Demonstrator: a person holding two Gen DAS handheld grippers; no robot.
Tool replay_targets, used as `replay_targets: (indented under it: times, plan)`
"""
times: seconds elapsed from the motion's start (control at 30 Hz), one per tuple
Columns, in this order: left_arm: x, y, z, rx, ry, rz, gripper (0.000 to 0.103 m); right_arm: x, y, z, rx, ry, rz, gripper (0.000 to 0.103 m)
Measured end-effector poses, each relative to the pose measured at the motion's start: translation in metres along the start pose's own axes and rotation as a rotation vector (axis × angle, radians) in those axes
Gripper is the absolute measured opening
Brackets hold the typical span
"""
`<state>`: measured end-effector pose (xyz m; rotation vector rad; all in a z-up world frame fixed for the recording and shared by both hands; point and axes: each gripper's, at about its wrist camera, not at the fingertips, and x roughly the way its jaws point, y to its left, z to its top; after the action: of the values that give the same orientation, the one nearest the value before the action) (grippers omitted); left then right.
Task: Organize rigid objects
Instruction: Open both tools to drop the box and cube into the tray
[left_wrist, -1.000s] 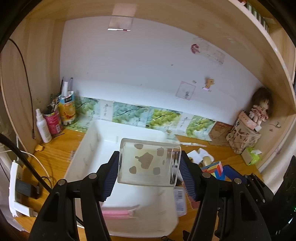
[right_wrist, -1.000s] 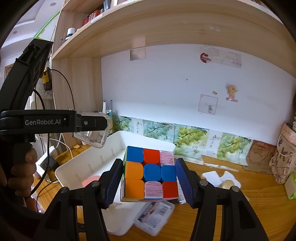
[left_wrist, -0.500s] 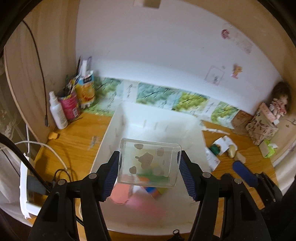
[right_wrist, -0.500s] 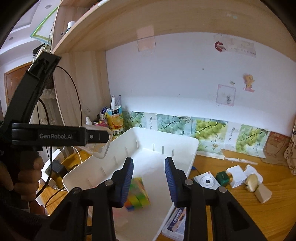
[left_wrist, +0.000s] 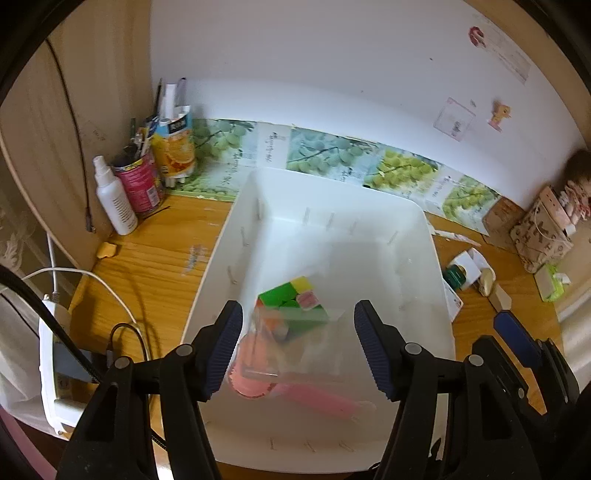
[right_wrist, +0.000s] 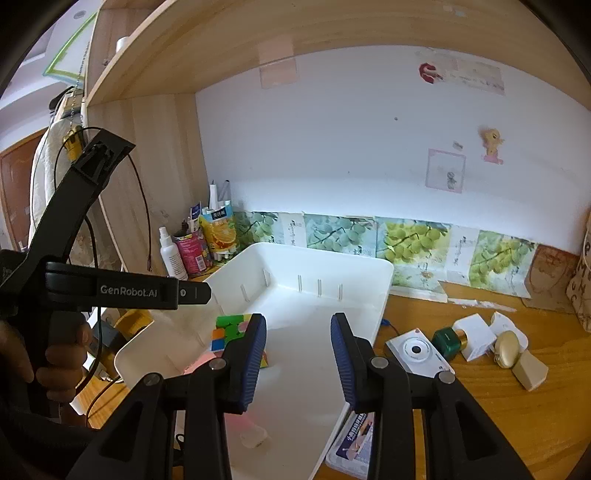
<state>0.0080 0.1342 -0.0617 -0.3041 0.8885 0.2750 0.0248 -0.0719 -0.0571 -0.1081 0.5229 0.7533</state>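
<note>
Left side first: our left gripper (left_wrist: 298, 314) tilts steeply down over the white bin (left_wrist: 332, 192), with a hand (right_wrist: 62, 354) wrapped round its handle. Its pads stand apart. The clear box (left_wrist: 314, 343) shows as a blur between them, with a gap on each side as far as we can tell, so nothing is clamped. The colour cube (left_wrist: 291, 295) lies on the bin floor just past the box, next to a pink thing (left_wrist: 314, 398). Moving right, our right gripper (right_wrist: 298, 321) points shallowly down over the bin's near right part. Its jaws are opening with nothing between them, and the cube sits behind its left finger. A small white camera (right_wrist: 417, 350) lies on the desk beside the bin.
</note>
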Motion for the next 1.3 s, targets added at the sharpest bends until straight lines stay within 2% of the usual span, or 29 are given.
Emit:
replay_targets:
  times: [0.13, 0.4, 0.6, 0.8, 0.9, 1.3]
  plan:
    - [-0.002, -0.003, -0.001, 0.015, 0.000, -0.011, 0.080, -0.001, -0.003, -0.001, 0.010, 0.001, -0.003, 0.048]
    - [-0.003, -0.003, -0.004, 0.009, 0.011, -0.006, 0.081, -0.004, -0.001, -0.003, 0.003, -0.001, 0.016, 0.065]
    - [-0.005, -0.006, -0.007, 0.008, 0.013, -0.005, 0.081, -0.006, -0.003, -0.004, 0.007, 0.003, 0.024, 0.074]
    - [-0.009, -0.012, -0.010, 0.014, 0.009, -0.003, 0.081, -0.011, -0.007, -0.008, 0.009, 0.013, 0.029, 0.075]
    - [-0.012, -0.021, -0.012, 0.021, 0.003, -0.004, 0.081, -0.015, -0.013, -0.009, 0.011, 0.013, 0.029, 0.080]
    - [-0.030, -0.073, -0.018, 0.044, -0.054, -0.024, 0.081, -0.038, -0.049, -0.007, -0.028, 0.014, 0.024, 0.080]
